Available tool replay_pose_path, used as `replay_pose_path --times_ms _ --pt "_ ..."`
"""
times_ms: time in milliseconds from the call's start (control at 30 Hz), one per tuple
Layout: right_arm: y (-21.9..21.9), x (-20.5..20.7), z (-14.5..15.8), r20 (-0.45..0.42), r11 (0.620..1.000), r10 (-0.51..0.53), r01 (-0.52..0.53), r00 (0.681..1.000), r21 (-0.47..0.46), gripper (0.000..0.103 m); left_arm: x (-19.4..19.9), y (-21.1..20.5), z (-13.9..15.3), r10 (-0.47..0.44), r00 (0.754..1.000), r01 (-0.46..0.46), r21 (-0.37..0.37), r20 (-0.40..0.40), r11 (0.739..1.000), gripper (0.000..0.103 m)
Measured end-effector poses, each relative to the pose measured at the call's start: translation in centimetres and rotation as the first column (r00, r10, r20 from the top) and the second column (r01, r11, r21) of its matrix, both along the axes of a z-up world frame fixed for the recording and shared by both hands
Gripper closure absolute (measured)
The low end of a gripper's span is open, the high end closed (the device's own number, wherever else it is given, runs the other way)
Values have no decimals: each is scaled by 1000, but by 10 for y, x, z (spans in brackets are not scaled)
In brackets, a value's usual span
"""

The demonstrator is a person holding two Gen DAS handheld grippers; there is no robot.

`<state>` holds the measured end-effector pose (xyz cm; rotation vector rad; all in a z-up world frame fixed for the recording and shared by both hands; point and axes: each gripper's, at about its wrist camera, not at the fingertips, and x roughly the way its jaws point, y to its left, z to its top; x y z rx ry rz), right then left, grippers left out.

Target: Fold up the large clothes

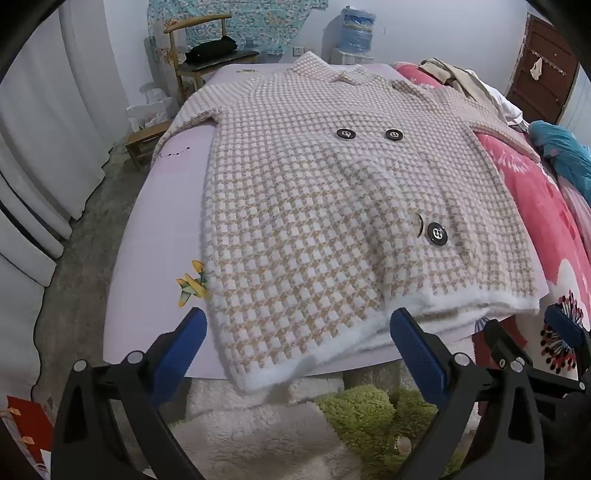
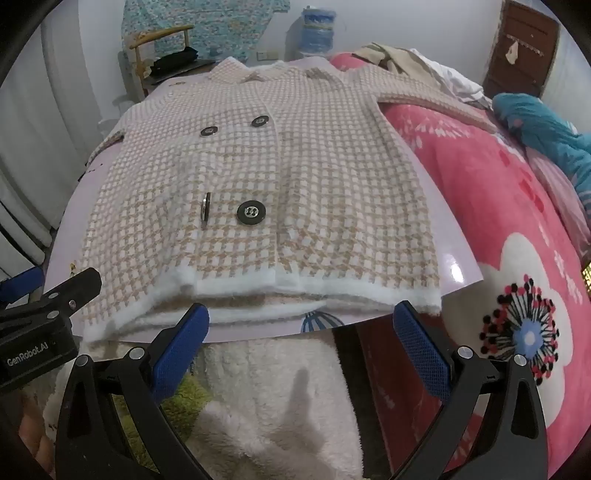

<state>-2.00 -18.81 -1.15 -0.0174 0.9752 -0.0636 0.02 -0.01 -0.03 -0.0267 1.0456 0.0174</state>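
Note:
A large beige-and-white houndstooth coat (image 1: 325,206) with black buttons lies spread front-up on a lilac board (image 1: 162,236), collar at the far end, white fuzzy hem nearest me. It also shows in the right wrist view (image 2: 280,184). My left gripper (image 1: 299,332) is open and empty, its blue pads either side of the hem's left part. My right gripper (image 2: 301,325) is open and empty just in front of the hem's right part; it also appears at the right edge of the left wrist view (image 1: 532,332). The left gripper's body shows at the left of the right wrist view (image 2: 48,310).
A pink flowered blanket (image 2: 498,206) covers the bed to the right, with a teal cloth (image 2: 539,129) and pale clothes on it. A wooden chair (image 1: 207,55) and a water bottle (image 1: 356,29) stand at the far wall. Fluffy white and green fabric (image 1: 280,424) lies below the board's front edge.

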Motion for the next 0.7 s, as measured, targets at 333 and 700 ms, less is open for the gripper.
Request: replay_pose_path --times_ms 333,700 --pt "4 0 4 3 1000 2 -2 1000 -2 7 2 1 1 5 1000 -5 -1 1 1000 5" --pt "4 1 5 5 1000 10 -10 1000 -1 7 0 3 0 8 1000 -8 -7 1 1000 5"
